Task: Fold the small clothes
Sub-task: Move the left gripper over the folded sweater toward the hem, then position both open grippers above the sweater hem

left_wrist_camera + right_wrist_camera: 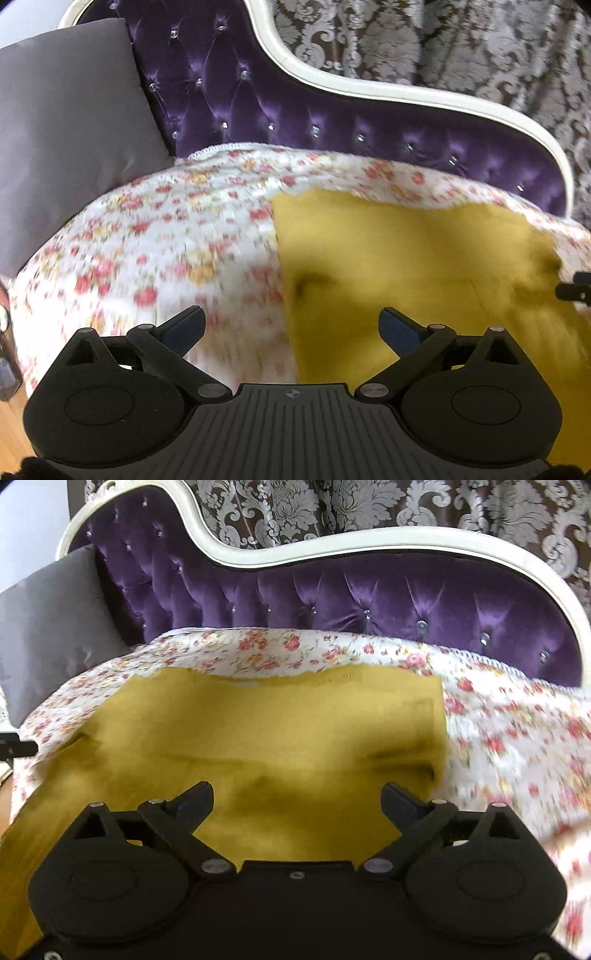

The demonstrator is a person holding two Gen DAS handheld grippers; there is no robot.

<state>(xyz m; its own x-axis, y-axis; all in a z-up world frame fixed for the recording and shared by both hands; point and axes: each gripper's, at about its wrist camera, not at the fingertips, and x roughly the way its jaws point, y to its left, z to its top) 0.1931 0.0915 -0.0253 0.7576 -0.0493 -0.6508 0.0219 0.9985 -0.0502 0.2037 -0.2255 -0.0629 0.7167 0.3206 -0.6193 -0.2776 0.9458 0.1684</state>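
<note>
So both claws are wide open right now, nothing between the jaws on either one. The left claw hangs over the spot where the left edge of the mustard-yellow garment meets the floral quilt, so one finger sits above flowers and the other above yellow. The right claw hovers over the yellow garment itself, more toward its near edge, pads clear of the fabric as far as I can tell.

The garment lies spread pretty flat on the floral quilt, which covers the seat of a purple tufted sofa with a cream curvy frame. From the right wrist view it looks roughly rectangular, straight edge on the right, a few soft creases and dark wrinkles near the middle and lower right. Its far edge stops short of the sofa back, with a strip of quilt showing between.

A grey cushion leans in the left corner of the sofa, just beside the quilt. Behind the sofa hangs a brown-and-silver damask curtain. At the right edge of the left wrist view a bit of black hardware pokes in, and the same goes for the left edge of the right view. The quilt is blurry in both shots.
</note>
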